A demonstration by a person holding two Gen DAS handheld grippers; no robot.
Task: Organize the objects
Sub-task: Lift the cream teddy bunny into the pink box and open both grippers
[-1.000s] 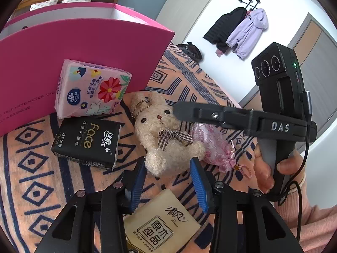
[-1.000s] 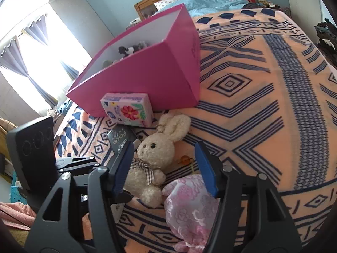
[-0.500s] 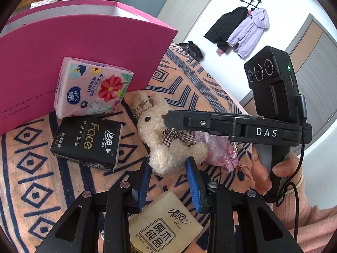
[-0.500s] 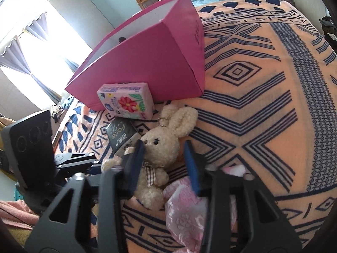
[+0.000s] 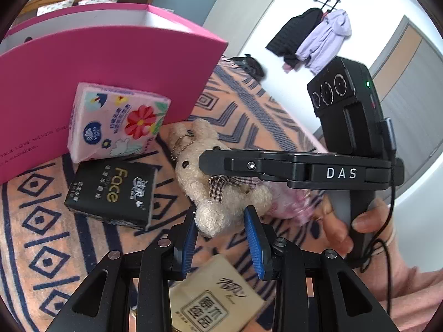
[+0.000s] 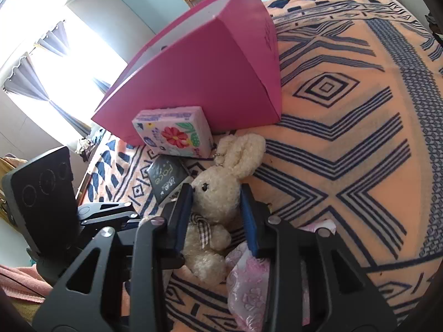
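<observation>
A cream plush bunny [image 5: 191, 168] [image 6: 218, 193] with a checked bow lies on the patterned bedspread in front of a tall pink box [image 5: 110, 63] [image 6: 199, 77]. My left gripper [image 5: 220, 217] is shut, and its blue pads flank one bunny foot. My right gripper [image 6: 216, 196] holds the bunny's head and chest between its pads, and its jaws are opening slightly. In the left wrist view the right gripper's black body crosses above the bunny. The left gripper's fingers [image 6: 110, 213] reach in from the left in the right wrist view.
A floral tissue pack [image 5: 119, 121] [image 6: 171, 135] leans on the box, and a black tissue pack [image 5: 110, 191] [image 6: 166, 177] lies below it. A brown tissue pack [image 5: 216, 298] lies under my left gripper. A pink pouch [image 5: 290, 202] [image 6: 249, 285] touches the bunny. A hand [image 5: 340, 229] grips the right handle.
Both grippers' jaws have closed in on the bunny. The right gripper has moved forward over its head, and the left now has one foot between its pads.
</observation>
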